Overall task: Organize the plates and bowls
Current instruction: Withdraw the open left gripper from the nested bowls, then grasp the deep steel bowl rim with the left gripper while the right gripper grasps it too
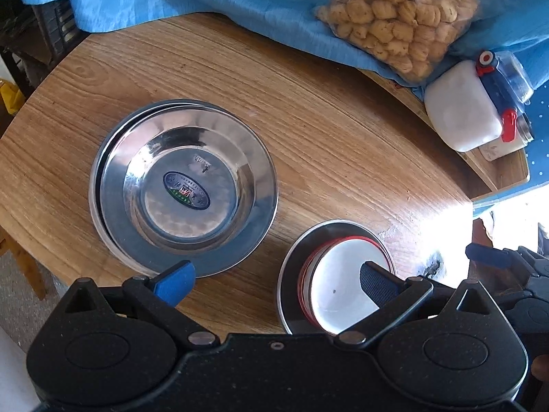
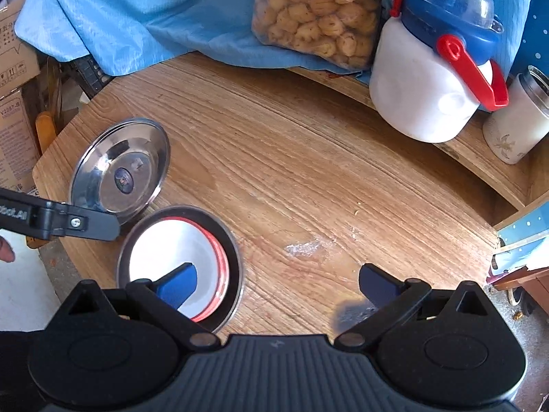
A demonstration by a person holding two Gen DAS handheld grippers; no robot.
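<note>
A stack of steel plates [image 1: 185,185] with an oval sticker sits on the round wooden table [image 1: 326,120]; it also shows in the right wrist view [image 2: 120,171]. To its right, stacked white bowls with red rims [image 1: 343,288] sit inside a steel plate [image 1: 291,274]; they also show in the right wrist view [image 2: 178,257]. My left gripper [image 1: 274,281] is open and empty above the table between the two stacks. My right gripper [image 2: 278,285] is open and empty, its left finger over the white bowls.
A blue cloth [image 1: 240,0] with a bag of biscuits [image 1: 398,13] lies at the back. A white jug with blue lid and red handle [image 2: 429,79] and a white jar [image 2: 518,123] stand at the back right. Cardboard boxes [image 2: 13,68] sit beyond the left edge.
</note>
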